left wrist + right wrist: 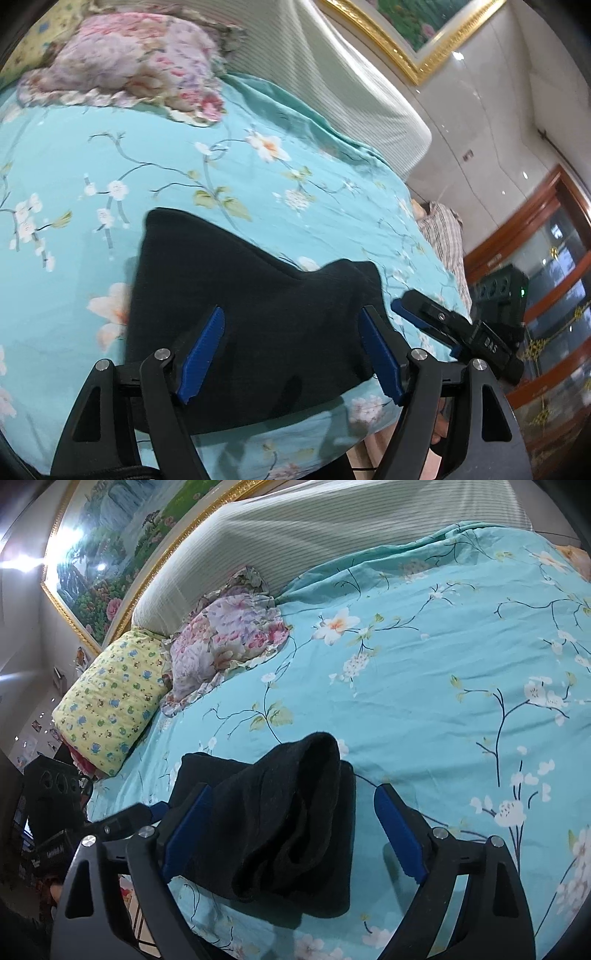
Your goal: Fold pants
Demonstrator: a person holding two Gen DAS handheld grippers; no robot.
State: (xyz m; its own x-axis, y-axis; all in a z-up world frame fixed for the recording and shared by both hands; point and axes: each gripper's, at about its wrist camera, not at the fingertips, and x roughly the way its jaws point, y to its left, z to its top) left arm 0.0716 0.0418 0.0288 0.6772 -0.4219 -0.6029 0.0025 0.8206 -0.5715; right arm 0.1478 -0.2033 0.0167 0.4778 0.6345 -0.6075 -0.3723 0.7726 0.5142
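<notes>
Black pants (236,306) lie bunched and partly folded on the turquoise floral bedspread (207,177), near the bed's front edge. My left gripper (291,317) is open, its blue-padded fingers spread over the pants and holding nothing. The right gripper shows at that view's right (424,317). In the right wrist view the pants (280,812) form a rumpled heap with one fold raised. My right gripper (291,797) is open, straddling the heap, with nothing between its pads.
A pink floral pillow (225,638) and a yellow patterned pillow (110,698) lie at the head of the bed against a striped headboard (295,528). A framed painting (107,554) hangs above. A striped cloth (443,232) hangs off the bed's side.
</notes>
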